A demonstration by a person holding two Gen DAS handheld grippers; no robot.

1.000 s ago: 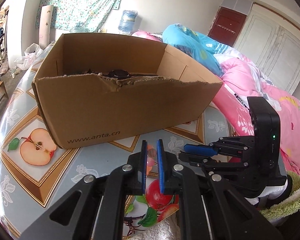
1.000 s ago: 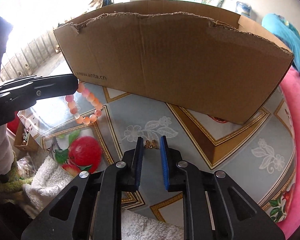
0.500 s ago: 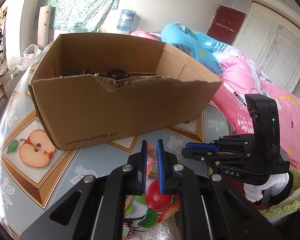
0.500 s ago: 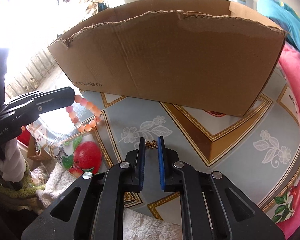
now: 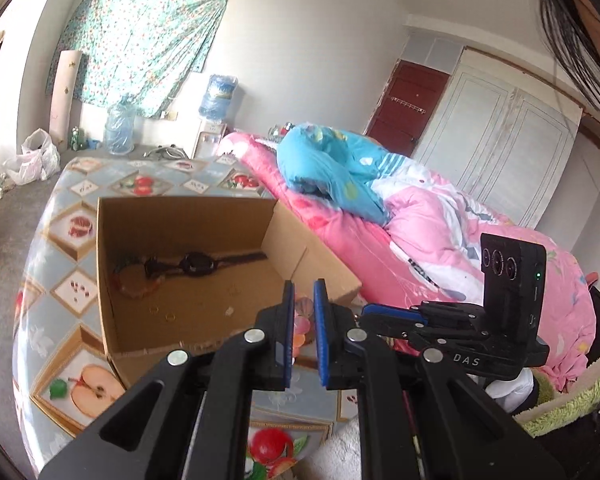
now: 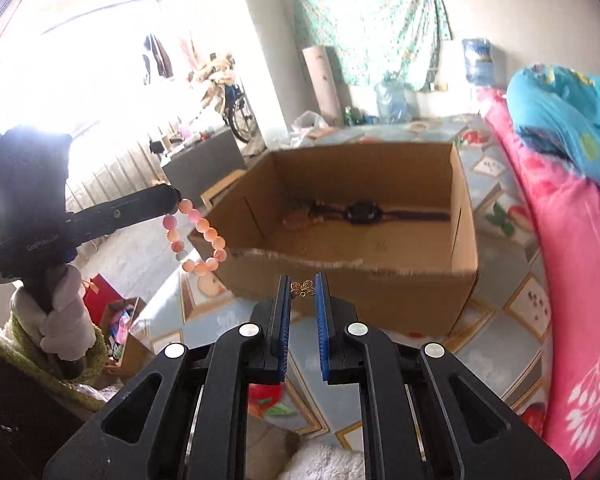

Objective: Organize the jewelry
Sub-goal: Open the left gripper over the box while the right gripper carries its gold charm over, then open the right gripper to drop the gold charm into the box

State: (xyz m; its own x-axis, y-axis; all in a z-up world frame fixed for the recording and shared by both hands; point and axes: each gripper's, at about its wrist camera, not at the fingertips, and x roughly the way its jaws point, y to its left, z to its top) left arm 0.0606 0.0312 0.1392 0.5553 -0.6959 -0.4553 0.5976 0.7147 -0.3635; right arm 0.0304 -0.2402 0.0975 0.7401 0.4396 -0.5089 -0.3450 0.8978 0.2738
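An open cardboard box (image 5: pixel 112 280) (image 6: pixel 464 216) stands on the fruit-print table. Inside lie a black watch (image 5: pixel 198 263) (image 6: pixel 362 213), an orange bracelet (image 5: pixel 134 280) and small rings (image 5: pixel 170 316). My left gripper (image 5: pixel 302 308) is shut on a pink bead bracelet (image 5: pixel 302 322), which hangs from its tip in the right wrist view (image 6: pixel 198 236), raised by the box's near left corner. My right gripper (image 6: pixel 303 290) is shut on a small gold butterfly charm (image 6: pixel 302 289), held above the box's near wall; it also shows in the left wrist view (image 5: pixel 384 314).
A bed with pink bedding (image 5: pixel 440 232) (image 6: pixel 572 240) and a blue pillow (image 5: pixel 328 164) runs along the table's right side. A fluffy towel (image 6: pixel 324 460) lies at the table's near edge. Water bottles (image 5: pixel 118 124) stand on the floor beyond the table.
Both grippers have risen from table height to above the box rim, carrying the bead bracelet and the butterfly charm. The box's inside now shows.
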